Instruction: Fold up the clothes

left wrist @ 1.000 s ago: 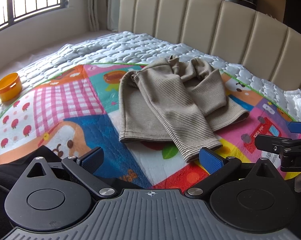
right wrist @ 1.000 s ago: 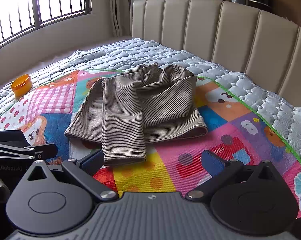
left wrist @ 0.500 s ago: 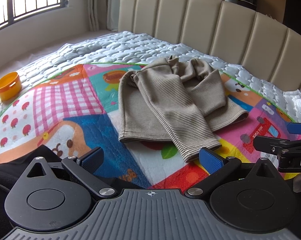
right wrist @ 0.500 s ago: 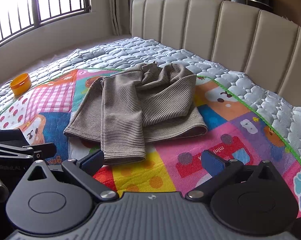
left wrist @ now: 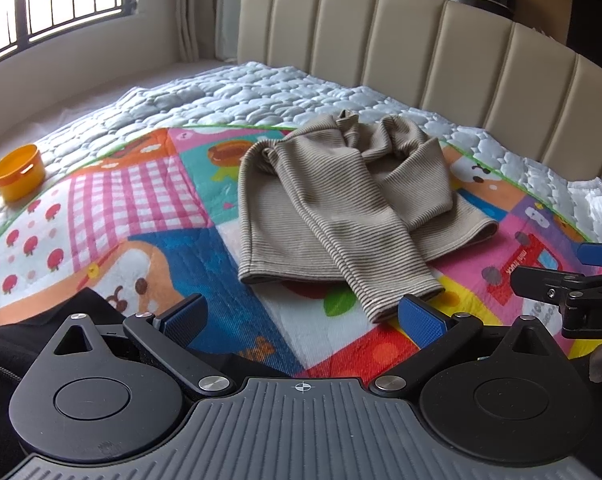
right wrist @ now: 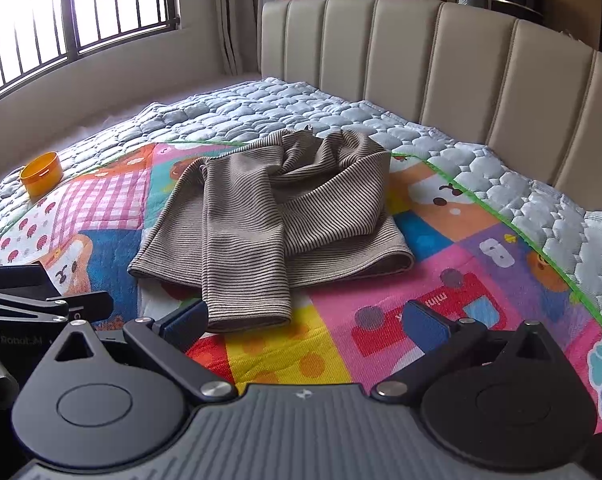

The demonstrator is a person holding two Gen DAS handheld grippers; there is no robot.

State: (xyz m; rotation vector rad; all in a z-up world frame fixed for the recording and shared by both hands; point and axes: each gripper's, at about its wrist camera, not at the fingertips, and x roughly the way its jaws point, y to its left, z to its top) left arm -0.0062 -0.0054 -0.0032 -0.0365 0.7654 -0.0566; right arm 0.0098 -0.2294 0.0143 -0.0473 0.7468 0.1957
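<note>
A brown striped long-sleeved top (left wrist: pixel 333 200) lies on a colourful patchwork mat (left wrist: pixel 141 216), with one sleeve folded across its body and reaching toward me; it also shows in the right wrist view (right wrist: pixel 269 216). My left gripper (left wrist: pixel 303 318) is open and empty, just short of the sleeve cuff (left wrist: pixel 401 300). My right gripper (right wrist: pixel 305 320) is open and empty, its left finger beside the cuff (right wrist: pixel 249 316). Each gripper shows at the edge of the other's view.
An orange cup (left wrist: pixel 19 172) stands at the mat's far left edge. A beige padded headboard (left wrist: pixel 421 52) runs behind the bed. The grey quilted cover (left wrist: pixel 241 96) surrounds the mat. A dark cloth (left wrist: pixel 29 320) lies at my near left.
Both grippers have crept slightly forward toward the sleeve cuff. The top has not moved.
</note>
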